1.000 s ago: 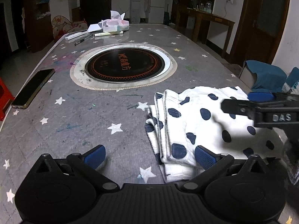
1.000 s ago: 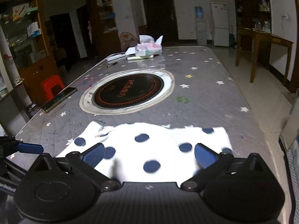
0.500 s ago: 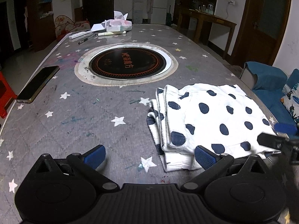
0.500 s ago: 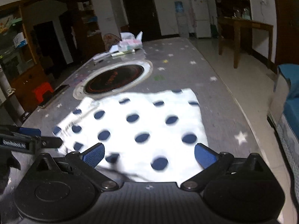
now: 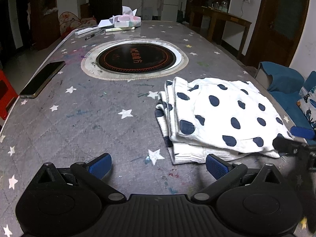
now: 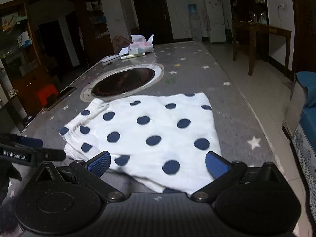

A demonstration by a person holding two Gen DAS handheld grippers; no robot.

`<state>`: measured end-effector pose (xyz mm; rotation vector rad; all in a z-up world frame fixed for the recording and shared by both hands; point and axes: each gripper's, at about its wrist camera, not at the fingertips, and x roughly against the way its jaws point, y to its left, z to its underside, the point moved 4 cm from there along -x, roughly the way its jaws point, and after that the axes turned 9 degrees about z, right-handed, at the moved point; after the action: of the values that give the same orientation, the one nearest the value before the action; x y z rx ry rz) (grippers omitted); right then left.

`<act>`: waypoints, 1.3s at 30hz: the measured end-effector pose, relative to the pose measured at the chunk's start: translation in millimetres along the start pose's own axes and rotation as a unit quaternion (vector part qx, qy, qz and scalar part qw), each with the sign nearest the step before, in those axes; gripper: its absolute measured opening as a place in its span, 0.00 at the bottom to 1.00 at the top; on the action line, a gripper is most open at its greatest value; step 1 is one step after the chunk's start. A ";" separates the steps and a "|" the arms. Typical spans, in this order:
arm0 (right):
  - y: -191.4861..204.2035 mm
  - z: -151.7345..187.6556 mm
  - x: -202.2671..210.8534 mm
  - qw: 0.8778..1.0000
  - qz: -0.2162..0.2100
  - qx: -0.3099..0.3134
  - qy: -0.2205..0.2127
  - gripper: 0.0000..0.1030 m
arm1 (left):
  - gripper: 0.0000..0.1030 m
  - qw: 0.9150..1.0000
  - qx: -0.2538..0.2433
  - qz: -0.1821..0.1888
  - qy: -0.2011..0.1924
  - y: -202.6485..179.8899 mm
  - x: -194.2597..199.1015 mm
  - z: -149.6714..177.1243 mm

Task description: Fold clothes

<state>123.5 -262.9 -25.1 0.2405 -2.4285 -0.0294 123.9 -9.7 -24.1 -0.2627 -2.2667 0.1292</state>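
Here, the left tongs [image 5: 157, 165] are released and empty over bare table [image 5: 94, 118]. Rightward, the garment [image 5: 223, 116] lies in a folded stack near the table's right edge, layered hems showing on its left side. The right tongs [image 6: 157, 163], also released, hover at its near edge. I judge a careless snag could drag the top layer and spoil the stack, or push it off the close right edge. Open room lies left, toward the phone [image 5: 42, 79].

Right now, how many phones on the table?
1: a dark smartphone lying flat at the table's left edge, left of the round cooktop. None seems hidden elsewhere.
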 end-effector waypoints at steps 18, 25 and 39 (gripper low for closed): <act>12.6 12.9 -5.2 1.000 0.014 0.014 0.004 1.00 | 1.00 1.000 0.001 0.000 0.010 -5.2 2.3 10.6; 16.8 20.1 3.4 0.999 0.024 0.022 -0.004 1.00 | 1.00 1.000 0.001 -0.003 0.016 -5.4 1.7 16.6; 20.8 34.2 14.8 0.999 0.032 0.016 -0.002 1.00 | 1.00 1.000 -0.003 0.000 0.008 -11.3 11.0 23.7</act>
<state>87.0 -246.5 -40.0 0.1772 -2.4405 0.0372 97.3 -18.3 -29.3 -0.2658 -2.2522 0.1212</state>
